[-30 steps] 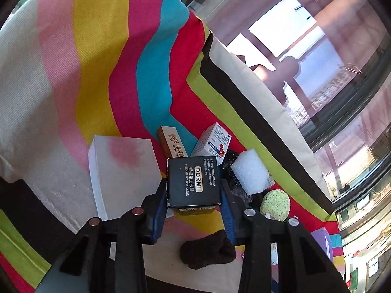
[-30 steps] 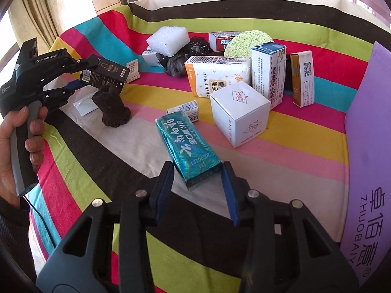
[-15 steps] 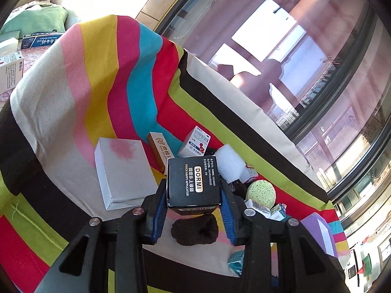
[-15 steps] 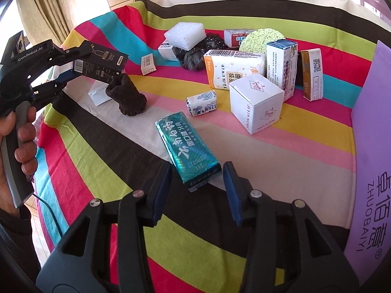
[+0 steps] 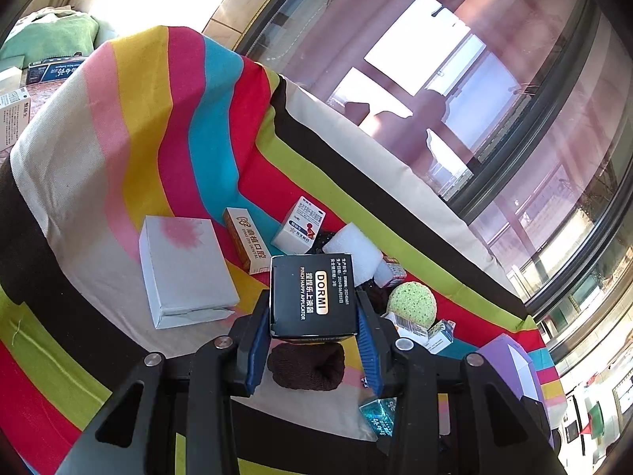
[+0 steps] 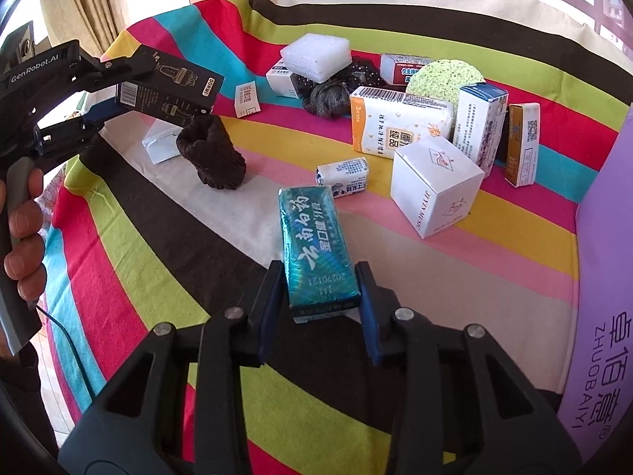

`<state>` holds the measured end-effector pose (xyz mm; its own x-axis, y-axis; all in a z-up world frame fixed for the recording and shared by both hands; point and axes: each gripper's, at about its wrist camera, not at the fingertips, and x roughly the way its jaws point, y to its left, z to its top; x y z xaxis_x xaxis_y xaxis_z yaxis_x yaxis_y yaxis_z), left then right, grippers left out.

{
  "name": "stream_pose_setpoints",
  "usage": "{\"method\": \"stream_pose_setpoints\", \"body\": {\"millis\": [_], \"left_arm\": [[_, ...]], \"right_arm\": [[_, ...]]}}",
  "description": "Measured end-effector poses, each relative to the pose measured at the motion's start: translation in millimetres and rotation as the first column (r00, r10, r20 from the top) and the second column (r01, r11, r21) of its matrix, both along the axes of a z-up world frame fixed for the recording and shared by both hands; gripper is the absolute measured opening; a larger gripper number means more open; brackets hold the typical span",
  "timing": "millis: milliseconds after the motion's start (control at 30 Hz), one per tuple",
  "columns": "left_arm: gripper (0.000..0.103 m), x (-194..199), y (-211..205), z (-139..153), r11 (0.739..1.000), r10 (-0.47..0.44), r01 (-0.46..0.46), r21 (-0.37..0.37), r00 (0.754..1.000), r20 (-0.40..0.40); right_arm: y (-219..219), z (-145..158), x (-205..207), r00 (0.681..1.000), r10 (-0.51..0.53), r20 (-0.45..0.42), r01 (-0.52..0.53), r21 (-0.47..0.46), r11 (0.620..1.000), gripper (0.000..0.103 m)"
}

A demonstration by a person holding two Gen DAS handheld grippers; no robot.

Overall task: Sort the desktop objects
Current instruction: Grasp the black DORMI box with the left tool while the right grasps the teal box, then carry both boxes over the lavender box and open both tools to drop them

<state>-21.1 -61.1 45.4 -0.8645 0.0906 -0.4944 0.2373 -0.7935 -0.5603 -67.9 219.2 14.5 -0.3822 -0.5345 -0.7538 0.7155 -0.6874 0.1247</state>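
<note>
My left gripper (image 5: 314,328) is shut on a black DORMI box (image 5: 312,297) and holds it in the air above the striped cloth; the box also shows in the right wrist view (image 6: 170,81), above a dark brown knitted lump (image 6: 211,154). My right gripper (image 6: 318,289) is shut on a teal foil packet (image 6: 314,245), held just above the cloth. The packet's corner shows in the left wrist view (image 5: 378,415).
On the striped tablecloth (image 6: 138,237) stand a white cube box (image 6: 435,186), a tissue pack (image 6: 399,122), a blue-white carton (image 6: 480,126), an orange box (image 6: 522,142), a white foam block (image 6: 316,57), a green sponge (image 6: 443,79) and a purple box (image 6: 605,277). A flat white box (image 5: 186,269) lies at left.
My left gripper has lifted the DORMI box higher and pulled back from the pile. My right gripper has raised the teal packet and drawn it back toward the near edge.
</note>
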Motion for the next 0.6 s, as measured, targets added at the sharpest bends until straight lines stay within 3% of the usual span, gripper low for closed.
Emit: {"method": "stream_pose_setpoints", "body": {"millis": [367, 500, 600], "left_arm": [[0.04, 12, 61, 42, 0.99, -0.142, 0.139, -0.033, 0.985, -0.1], [0.04, 19, 106, 58, 0.967, -0.253, 0.25, -0.041, 0.955, -0.157], [0.04, 24, 145, 66, 0.937, -0.349, 0.347, -0.045, 0.914, -0.21]], "right_arm": [[77, 73, 25, 0.989, -0.141, -0.049, 0.125, -0.239, 0.963, 0.038], [117, 101, 43, 0.974, -0.203, -0.102, 0.166, -0.29, 0.942, 0.038], [143, 119, 56, 0.953, -0.264, -0.15, 0.208, -0.313, 0.927, 0.038]]}}
